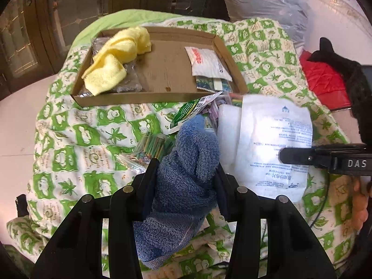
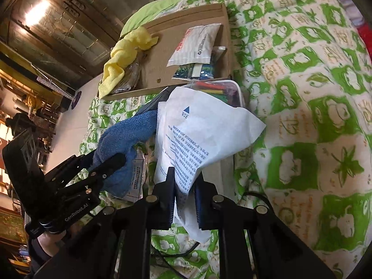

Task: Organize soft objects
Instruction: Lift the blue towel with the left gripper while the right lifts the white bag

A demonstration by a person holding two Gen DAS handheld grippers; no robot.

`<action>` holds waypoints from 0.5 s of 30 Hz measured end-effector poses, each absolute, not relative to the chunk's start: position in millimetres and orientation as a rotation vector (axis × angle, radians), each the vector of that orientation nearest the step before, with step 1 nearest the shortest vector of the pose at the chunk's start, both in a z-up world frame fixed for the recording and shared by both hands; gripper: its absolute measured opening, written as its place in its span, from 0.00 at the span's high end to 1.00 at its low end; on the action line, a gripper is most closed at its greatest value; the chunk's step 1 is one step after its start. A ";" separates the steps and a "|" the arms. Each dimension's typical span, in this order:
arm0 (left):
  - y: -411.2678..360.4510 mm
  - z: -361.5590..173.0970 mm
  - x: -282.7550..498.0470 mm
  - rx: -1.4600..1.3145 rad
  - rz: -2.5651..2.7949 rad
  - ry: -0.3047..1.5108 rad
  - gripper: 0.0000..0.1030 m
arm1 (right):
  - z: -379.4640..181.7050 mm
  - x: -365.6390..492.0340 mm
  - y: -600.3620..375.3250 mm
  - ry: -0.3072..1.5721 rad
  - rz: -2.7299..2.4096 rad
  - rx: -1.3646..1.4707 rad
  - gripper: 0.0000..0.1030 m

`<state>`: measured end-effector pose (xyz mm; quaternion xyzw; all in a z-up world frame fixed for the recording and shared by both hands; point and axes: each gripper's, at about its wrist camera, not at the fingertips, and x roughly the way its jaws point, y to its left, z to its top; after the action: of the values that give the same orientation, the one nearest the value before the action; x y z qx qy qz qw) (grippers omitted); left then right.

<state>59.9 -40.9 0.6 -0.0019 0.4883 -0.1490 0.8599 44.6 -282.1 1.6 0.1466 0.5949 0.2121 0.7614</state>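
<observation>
Left claw (image 1: 184, 181) clamped on blue towel (image 1: 183, 162), held over green quilt (image 1: 76, 139), this side of cardboard tray (image 1: 162, 69) with yellow cloth (image 1: 116, 58). Right claw (image 2: 184, 200) clamped on white printed packet (image 2: 197, 134), beside blue towel (image 2: 125, 137) above quilt (image 2: 302, 93).

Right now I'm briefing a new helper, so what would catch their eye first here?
Probably the blue towel bunched between the left gripper's fingers, and the white printed packet pinched in the right gripper. Beyond them, a cardboard tray sits on the green-patterned quilt, with a yellow cloth draped at its left end.
</observation>
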 end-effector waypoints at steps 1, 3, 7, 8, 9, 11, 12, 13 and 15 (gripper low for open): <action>-39.4 4.3 57.2 -0.007 -0.313 1.017 0.57 | 2.5 43.1 -285.6 1.298 0.465 0.326 0.88; -36.8 9.8 52.5 -0.011 -0.309 1.006 0.57 | 4.6 40.5 -290.2 1.302 0.468 0.329 0.88; -36.1 13.9 48.5 -0.008 -0.298 1.009 0.57 | 9.3 38.2 -297.0 1.297 0.467 0.349 0.88; -36.8 15.0 47.4 -0.003 -0.297 1.009 0.57 | 10.4 38.0 -297.4 1.294 0.466 0.351 0.88; -38.5 16.9 45.9 0.004 -0.299 1.007 0.57 | 11.9 37.5 -297.3 1.290 0.468 0.352 0.88; -39.9 19.0 43.4 0.014 -0.298 1.004 0.57 | 13.6 36.7 -295.3 1.289 0.476 0.350 0.88; -40.8 21.1 41.9 0.020 -0.296 0.999 0.57 | 14.0 36.3 -293.3 1.289 0.481 0.347 0.88; -40.7 22.4 41.1 0.023 -0.294 0.996 0.57 | 14.0 35.7 -291.8 1.290 0.484 0.344 0.88; -40.1 25.9 39.2 0.028 -0.288 0.988 0.57 | 13.3 34.7 -288.9 1.293 0.492 0.341 0.88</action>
<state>39.2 -40.1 25.9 0.0134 0.4725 -0.1377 0.8704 34.7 -288.9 13.3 0.1562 0.5933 0.2255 0.7568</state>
